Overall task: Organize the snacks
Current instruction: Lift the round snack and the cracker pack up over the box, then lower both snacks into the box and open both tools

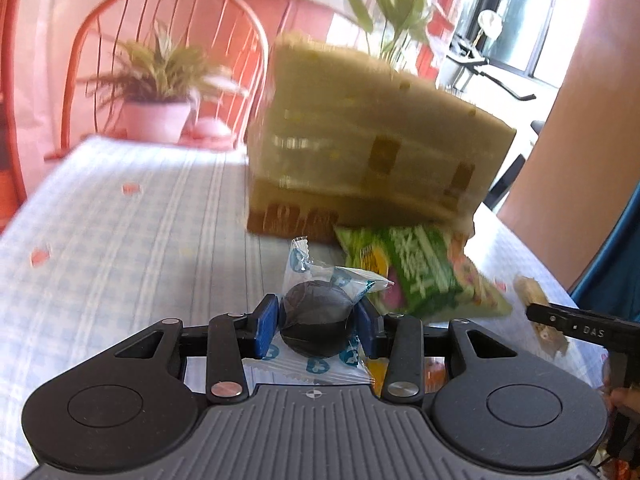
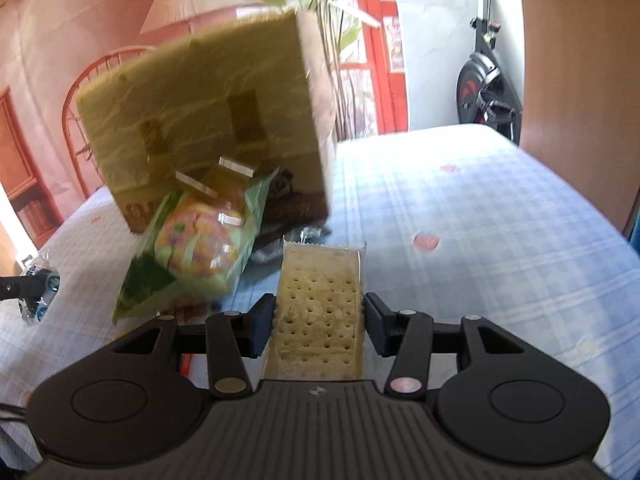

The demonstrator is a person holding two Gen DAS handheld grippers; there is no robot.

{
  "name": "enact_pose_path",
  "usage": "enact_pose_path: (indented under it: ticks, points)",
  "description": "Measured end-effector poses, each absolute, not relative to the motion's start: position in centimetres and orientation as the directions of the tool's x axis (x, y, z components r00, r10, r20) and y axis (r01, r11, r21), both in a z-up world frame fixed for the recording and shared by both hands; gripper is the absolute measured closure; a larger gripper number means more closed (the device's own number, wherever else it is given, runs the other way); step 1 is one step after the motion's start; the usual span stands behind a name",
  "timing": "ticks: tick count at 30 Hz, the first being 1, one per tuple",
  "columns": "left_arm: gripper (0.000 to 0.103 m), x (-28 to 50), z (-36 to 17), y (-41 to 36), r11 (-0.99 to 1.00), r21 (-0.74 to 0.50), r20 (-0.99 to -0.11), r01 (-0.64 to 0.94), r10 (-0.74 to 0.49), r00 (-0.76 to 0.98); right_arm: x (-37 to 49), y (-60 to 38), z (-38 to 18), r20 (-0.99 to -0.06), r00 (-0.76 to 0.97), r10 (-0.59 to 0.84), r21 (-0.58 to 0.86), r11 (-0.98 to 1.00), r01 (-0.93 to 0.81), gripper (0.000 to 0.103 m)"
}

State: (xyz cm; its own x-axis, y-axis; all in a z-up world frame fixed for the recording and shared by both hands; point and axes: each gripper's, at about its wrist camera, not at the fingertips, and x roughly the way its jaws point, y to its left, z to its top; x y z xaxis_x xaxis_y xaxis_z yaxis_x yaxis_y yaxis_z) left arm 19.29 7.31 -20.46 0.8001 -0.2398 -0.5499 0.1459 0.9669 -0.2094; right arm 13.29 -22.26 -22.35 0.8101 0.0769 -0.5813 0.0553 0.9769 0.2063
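Observation:
My left gripper (image 1: 318, 320) is shut on a dark round snack in a clear wrapper with blue marks (image 1: 318, 326), held above the table. My right gripper (image 2: 320, 320) is shut on a wrapped perforated cracker pack (image 2: 320, 312). A green snack bag (image 1: 420, 272) lies against a tan cardboard box (image 1: 368, 140); bag (image 2: 200, 248) and box (image 2: 208, 112) also show in the right wrist view. The right gripper with its cracker shows at the right edge of the left wrist view (image 1: 536, 312). The left gripper's wrapped snack shows at the left edge of the right wrist view (image 2: 40, 288).
The table has a blue-and-white checked cloth (image 1: 120, 240) with small red spots. A dark wrapped packet (image 2: 288, 236) lies by the box. A red chair (image 1: 160, 40) and a potted plant (image 1: 160, 92) stand behind the table. An exercise bike (image 2: 488, 92) stands at the far right.

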Motion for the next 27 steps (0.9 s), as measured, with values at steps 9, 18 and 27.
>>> enact_pose_path:
  ticks: [9, 18, 27]
  points:
    - [0.059, 21.2, -13.8, 6.8, 0.963, -0.168, -0.437, 0.211, -0.264, 0.860, 14.9, -23.1, -15.6, -0.449, 0.888, 0.101, 0.226, 0.974, 0.003, 0.053]
    - [0.059, 25.6, -7.0, 4.9, 0.948, -0.159, -0.379, 0.276, -0.317, 0.870, 19.6, -22.0, -7.2, -0.274, 0.944, 0.182, 0.224, 0.967, -0.121, 0.053]
    - [0.059, 33.4, -3.5, 2.1, 0.951, -0.123, -0.343, 0.282, -0.308, 0.887, 29.6, -19.1, -4.3, -0.298, 0.925, 0.236, 0.173, 0.966, -0.191, 0.053]
